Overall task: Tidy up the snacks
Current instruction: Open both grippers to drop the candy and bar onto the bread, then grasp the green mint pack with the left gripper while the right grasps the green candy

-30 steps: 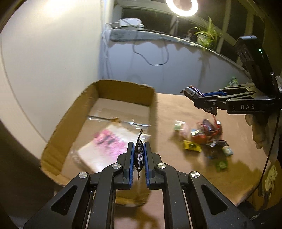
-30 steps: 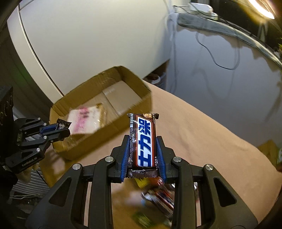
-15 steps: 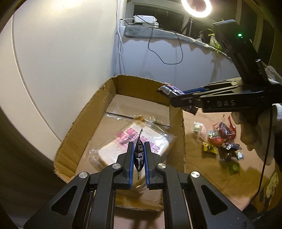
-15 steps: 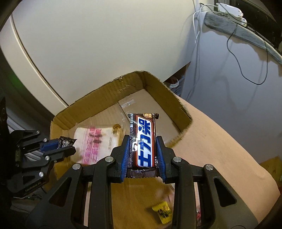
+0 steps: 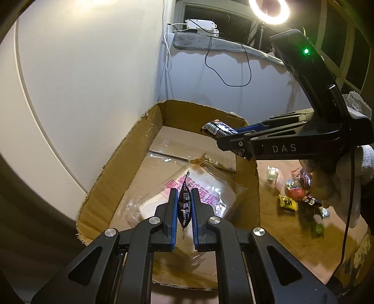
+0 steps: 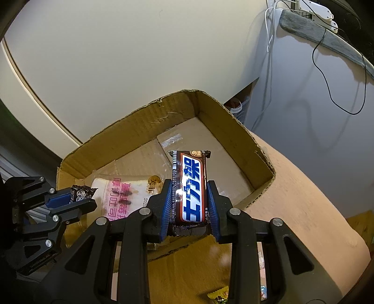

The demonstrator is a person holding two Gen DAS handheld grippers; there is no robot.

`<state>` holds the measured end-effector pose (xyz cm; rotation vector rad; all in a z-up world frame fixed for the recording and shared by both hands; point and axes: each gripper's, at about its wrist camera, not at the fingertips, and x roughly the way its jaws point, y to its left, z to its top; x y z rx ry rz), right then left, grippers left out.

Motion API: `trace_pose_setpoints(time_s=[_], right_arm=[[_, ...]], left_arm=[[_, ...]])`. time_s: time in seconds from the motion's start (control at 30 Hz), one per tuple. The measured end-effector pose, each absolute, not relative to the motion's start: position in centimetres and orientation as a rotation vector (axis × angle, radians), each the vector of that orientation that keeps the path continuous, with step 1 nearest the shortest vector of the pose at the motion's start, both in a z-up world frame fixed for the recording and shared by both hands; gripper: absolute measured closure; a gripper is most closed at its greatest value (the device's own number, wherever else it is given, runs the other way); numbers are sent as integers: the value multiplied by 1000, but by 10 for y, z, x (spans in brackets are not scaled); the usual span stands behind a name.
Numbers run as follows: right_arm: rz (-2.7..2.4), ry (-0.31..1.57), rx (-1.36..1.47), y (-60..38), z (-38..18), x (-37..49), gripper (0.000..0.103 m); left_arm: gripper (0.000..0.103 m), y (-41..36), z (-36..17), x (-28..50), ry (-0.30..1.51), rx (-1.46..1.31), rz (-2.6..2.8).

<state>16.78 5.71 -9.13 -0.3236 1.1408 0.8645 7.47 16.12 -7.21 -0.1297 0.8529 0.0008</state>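
An open cardboard box (image 5: 131,149) (image 6: 131,131) stands at the table's left end. A bagged pink-lettered bread pack (image 5: 198,194) (image 6: 124,196) lies inside it. My left gripper (image 5: 184,198) is shut on a small dark candy wrapper (image 5: 184,205), held above the box's near part; it also shows in the right wrist view (image 6: 81,194). My right gripper (image 6: 189,194) is shut on a brown, blue and white chocolate bar (image 6: 190,184), held over the box's right wall; it shows in the left wrist view (image 5: 217,127).
Several loose small snacks (image 5: 296,191) lie in a pile on the tan table (image 6: 303,210) to the right of the box. A white wall is behind the box. A ring light (image 5: 268,10) and cables are at the back.
Both grippers have moved left, from over the table to over the box, each keeping hold of its snack. The box now looks closer in both views.
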Motion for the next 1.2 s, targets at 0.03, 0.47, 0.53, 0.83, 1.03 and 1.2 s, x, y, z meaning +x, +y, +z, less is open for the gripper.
trace_pose_setpoints(time_s=[0.03,0.47,0.53,0.83,1.03,1.2], right_arm=[[862,1136,-325,56,-90,168,73],[838,1089,-341,52,-75,163,39],[831,1085,-342,47,-73,162,38],[766,1041,-292,-10,-59,148,37],[714,1064,-203,-77,-56,136,37],[662,1081,-168,-134,-56,123,37]], left_arm=[[94,161,-72,75,852,-127,5],[71,159,-67,71,839,-127,16],[71,155,-65,69,838,-120,1],[44,119,-61,46,785,-92,-57],[43,85,-75,43,831,-102,-108],[42,59,-84,40,851,-94,-77]])
